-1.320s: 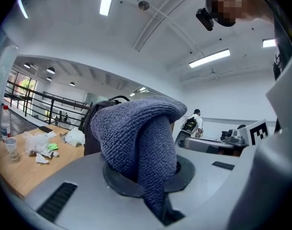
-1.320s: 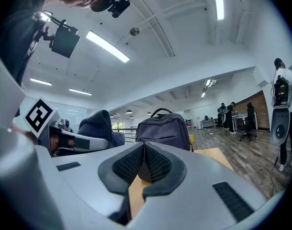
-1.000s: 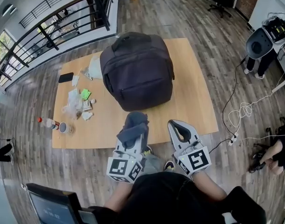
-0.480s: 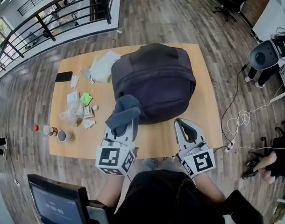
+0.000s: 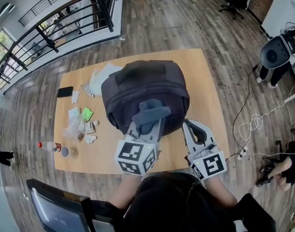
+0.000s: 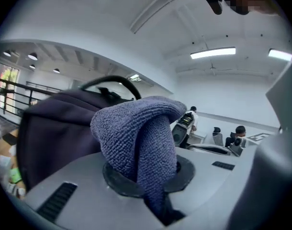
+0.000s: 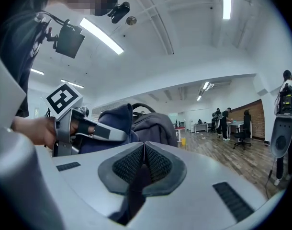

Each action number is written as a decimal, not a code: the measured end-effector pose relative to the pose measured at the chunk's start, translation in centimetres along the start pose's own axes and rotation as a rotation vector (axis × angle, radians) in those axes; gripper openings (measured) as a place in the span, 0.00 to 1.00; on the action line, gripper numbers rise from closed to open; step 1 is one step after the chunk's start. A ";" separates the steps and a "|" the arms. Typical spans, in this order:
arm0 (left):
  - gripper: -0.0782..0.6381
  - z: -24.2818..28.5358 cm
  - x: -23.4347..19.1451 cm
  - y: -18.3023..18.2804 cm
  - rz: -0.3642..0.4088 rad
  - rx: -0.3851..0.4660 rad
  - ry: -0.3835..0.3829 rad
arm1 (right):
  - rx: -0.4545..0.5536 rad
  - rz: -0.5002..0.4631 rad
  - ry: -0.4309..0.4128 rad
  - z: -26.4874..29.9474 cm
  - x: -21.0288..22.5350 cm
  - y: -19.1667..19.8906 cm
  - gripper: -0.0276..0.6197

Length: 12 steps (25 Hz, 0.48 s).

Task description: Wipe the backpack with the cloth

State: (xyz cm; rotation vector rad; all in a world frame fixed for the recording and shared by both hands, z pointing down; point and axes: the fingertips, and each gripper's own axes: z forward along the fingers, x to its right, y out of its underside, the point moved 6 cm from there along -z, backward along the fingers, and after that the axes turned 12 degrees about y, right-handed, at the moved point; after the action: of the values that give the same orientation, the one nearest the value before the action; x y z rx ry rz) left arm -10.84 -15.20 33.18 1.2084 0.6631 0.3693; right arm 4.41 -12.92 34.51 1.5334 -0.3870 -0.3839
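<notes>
- A small bottle lies on its side at the left edge of the wooden table, with a round can just beside it.
- A black phone lies flat near the far left corner.
- Crumpled clear wrappers and a green packet sit in a loose cluster left of the bag. White papers lie behind them and touch the bag's left side.
- The dark backpack sits in the middle of the table, handle on top.
- The left gripper is clamped on a blue-grey terry cloth. The cloth bulges out in a fold above the jaws. It sits over the backpack's near face, and I cannot tell whether it presses on the fabric.
- The right gripper has its jaws closed together with nothing between them. It is over the table's near edge, just beside the backpack's right lower corner.
- White cables trail across the wood floor to the right.
</notes>
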 end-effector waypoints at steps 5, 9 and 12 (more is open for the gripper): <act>0.16 4.7 2.9 0.3 -0.004 -0.030 0.117 | 0.007 0.011 0.055 -0.6 2.9 -0.1 0.06; 0.16 2.0 -0.4 -0.2 -0.008 -0.021 -0.015 | 0.014 0.022 0.031 0.4 2.4 -0.1 0.06; 0.16 -2.1 -3.5 -0.8 -0.024 0.006 -0.154 | 0.017 0.028 -0.017 1.7 0.8 -0.1 0.06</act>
State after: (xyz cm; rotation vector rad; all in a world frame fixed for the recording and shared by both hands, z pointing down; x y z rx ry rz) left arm -14.95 -15.98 32.98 1.2208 0.5454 0.2514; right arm 4.34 -14.80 34.39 1.5404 -0.4255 -0.3733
